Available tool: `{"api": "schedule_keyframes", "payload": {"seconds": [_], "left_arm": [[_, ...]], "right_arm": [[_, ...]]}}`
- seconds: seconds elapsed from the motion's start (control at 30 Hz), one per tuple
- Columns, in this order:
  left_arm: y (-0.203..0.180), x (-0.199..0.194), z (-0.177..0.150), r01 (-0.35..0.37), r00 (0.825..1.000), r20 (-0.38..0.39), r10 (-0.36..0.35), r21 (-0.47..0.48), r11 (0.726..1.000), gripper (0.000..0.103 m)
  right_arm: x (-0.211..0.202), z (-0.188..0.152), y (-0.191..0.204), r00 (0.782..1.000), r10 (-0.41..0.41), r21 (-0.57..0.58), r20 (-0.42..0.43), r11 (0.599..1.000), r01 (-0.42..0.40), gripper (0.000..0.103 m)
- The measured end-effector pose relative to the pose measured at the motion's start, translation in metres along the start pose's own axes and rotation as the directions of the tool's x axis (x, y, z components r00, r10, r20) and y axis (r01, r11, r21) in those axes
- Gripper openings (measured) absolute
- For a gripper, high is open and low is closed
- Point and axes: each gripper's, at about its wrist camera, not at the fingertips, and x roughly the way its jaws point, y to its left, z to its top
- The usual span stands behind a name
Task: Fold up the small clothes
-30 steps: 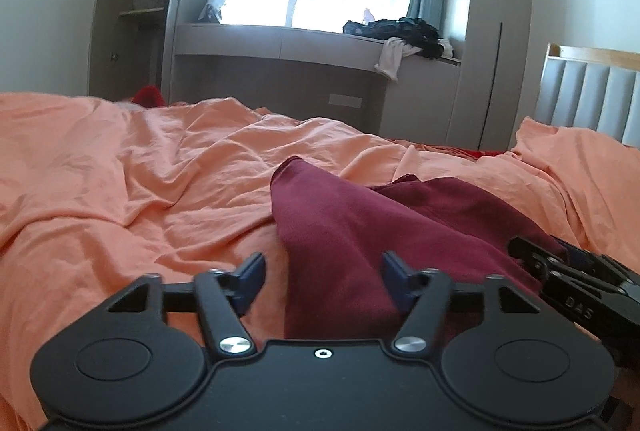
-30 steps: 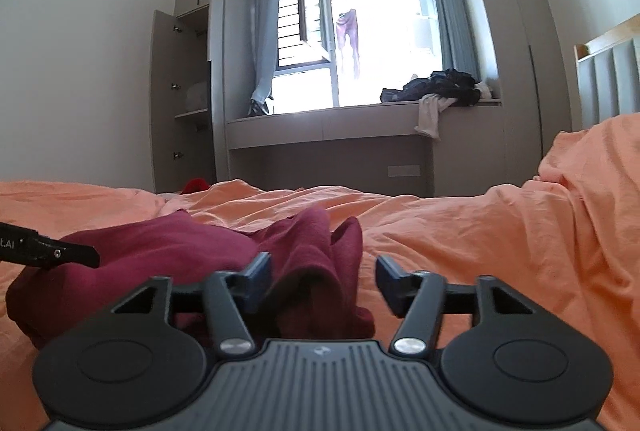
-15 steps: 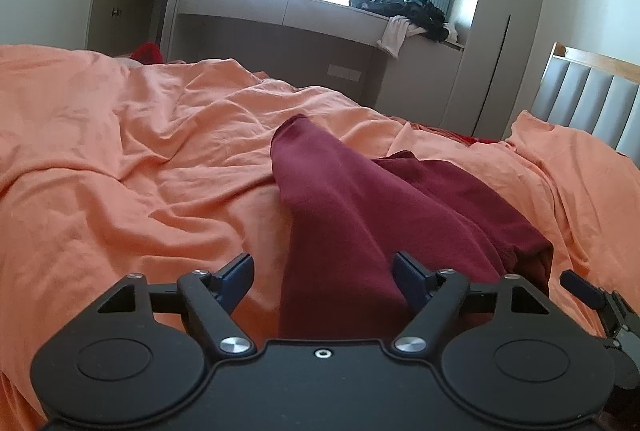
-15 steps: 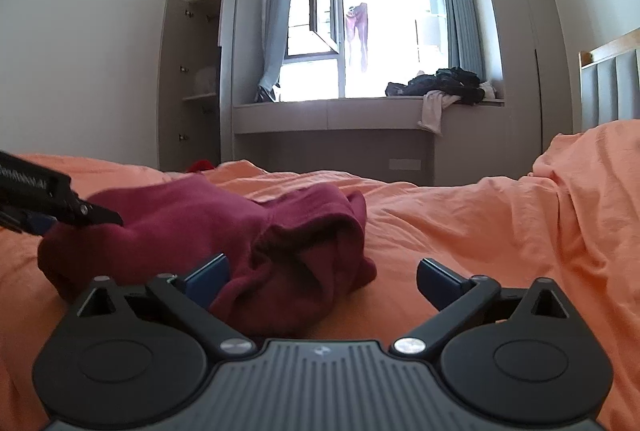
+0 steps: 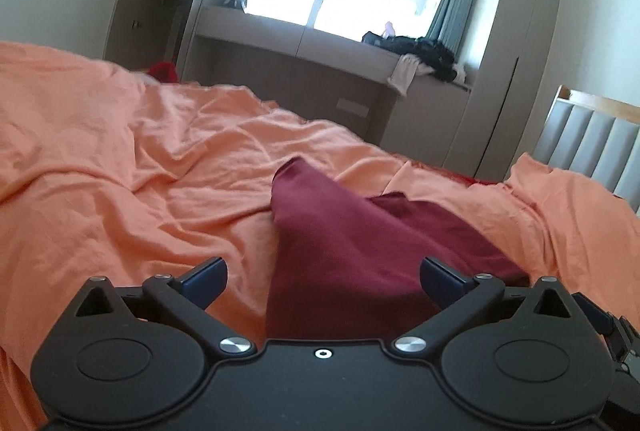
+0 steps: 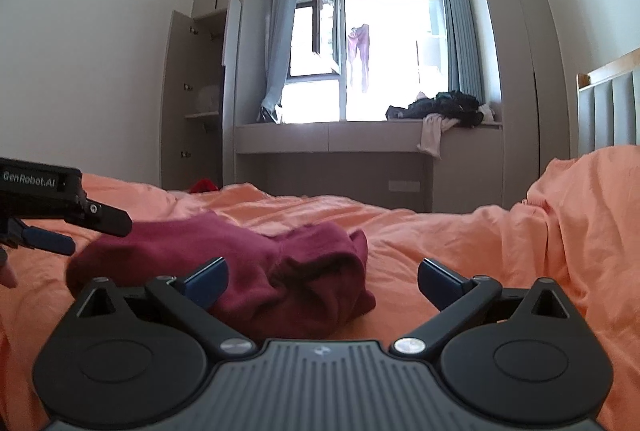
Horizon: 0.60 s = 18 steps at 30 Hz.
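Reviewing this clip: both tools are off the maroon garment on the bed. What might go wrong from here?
1. The maroon garment lies bunched, with a loose fold at its right end; it may slump open rather than stay folded.
2. The orange bedsheet under it is soft and wrinkled, so a regrasp might pinch sheet along with garment.
3. The left tool, its jaws opening, and the right tool, jaws wide open, sit close together at the garment; they might bump on the next reach.

**Bed under rumpled orange sheet**

Covered edge to edge by a creased orange sheet (image 5: 168, 167), bunched higher at right of frame. At lower centre, directly on it: 1 maroon garment (image 5: 340, 231), loosely heaped and folded over itself.
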Motion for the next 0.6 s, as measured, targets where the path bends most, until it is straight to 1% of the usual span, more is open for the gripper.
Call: {"api": "schedule_keyframes", "payload": {"seconds": [0.13, 0.2, 0.3, 0.5, 0.6], "left_arm": [[-0.006, -0.028, 0.001, 0.002, 1.000, 0.027, -0.003, 0.030, 1.000, 0.102], [-0.008, -0.043, 0.000, -0.010, 0.999, 0.035, 0.009, 0.043, 0.999, 0.102], [-0.012, -0.066, -0.005, -0.033, 0.999, 0.027, 0.031, 0.084, 0.996, 0.102], [-0.023, -0.111, -0.033, -0.125, 0.991, 0.066, 0.114, 0.189, 0.974, 0.102], [-0.024, -0.129, -0.046, -0.168, 0.984, 0.095, 0.152, 0.199, 0.966, 0.102]], "right_arm": [[-0.021, 0.012, 0.000, 0.999, -0.003, 0.029, 0.046, 1.000, 0.001, 0.103], [-0.034, 0.017, 0.001, 0.998, -0.003, 0.051, 0.067, 0.999, -0.001, 0.103], [-0.052, 0.022, 0.002, 0.997, 0.004, 0.077, 0.082, 0.997, -0.010, 0.103], [-0.086, 0.026, 0.006, 0.996, 0.032, 0.090, 0.086, 0.995, -0.039, 0.103], [-0.101, 0.026, 0.007, 0.996, 0.038, 0.085, 0.084, 0.995, -0.045, 0.103]]}}
